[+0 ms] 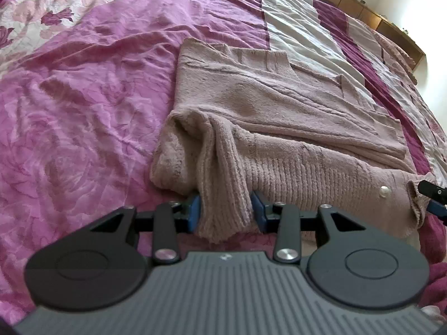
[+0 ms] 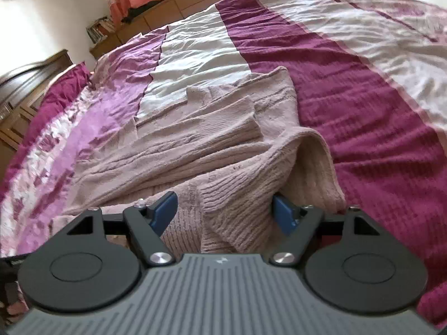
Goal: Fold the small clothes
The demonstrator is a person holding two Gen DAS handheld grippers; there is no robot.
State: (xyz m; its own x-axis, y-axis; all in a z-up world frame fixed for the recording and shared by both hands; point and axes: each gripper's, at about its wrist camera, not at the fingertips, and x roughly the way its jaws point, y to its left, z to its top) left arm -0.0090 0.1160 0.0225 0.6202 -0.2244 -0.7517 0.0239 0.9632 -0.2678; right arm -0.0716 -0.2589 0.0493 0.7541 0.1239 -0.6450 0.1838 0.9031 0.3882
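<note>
The left gripper (image 1: 226, 212) stands with its blue pads (image 1: 195, 212) parted; a ribbed fold of the pink knitted cardigan (image 1: 273, 128) hangs between them, touching the pad on the left of the view and clear of the pad on the right, so the grip is released. Directly ahead of this gripper the fold rises into a rumpled ridge, and beyond it the cardigan lies flat on the bedspread (image 1: 83, 97), extending forward and to the right. To the right of the gripper, on the ribbed hem, sits a white pearl button (image 1: 384, 190), and past it at the frame edge the tip of the right gripper (image 1: 434, 195) is near the hem corner. In the right wrist view, the right gripper (image 2: 226, 212) has its jaws spread wide; the ribbed hem of the cardigan (image 2: 195, 139) lies between the pads (image 2: 164, 209) without being pressed, so this grip is also released. Ahead and slightly right of it a fold stands up as an open arch; further out and to the left the folded body lies flat on the striped bedspread (image 2: 377, 111). A wooden headboard shelf (image 2: 167, 5) runs beyond the bed.
</note>
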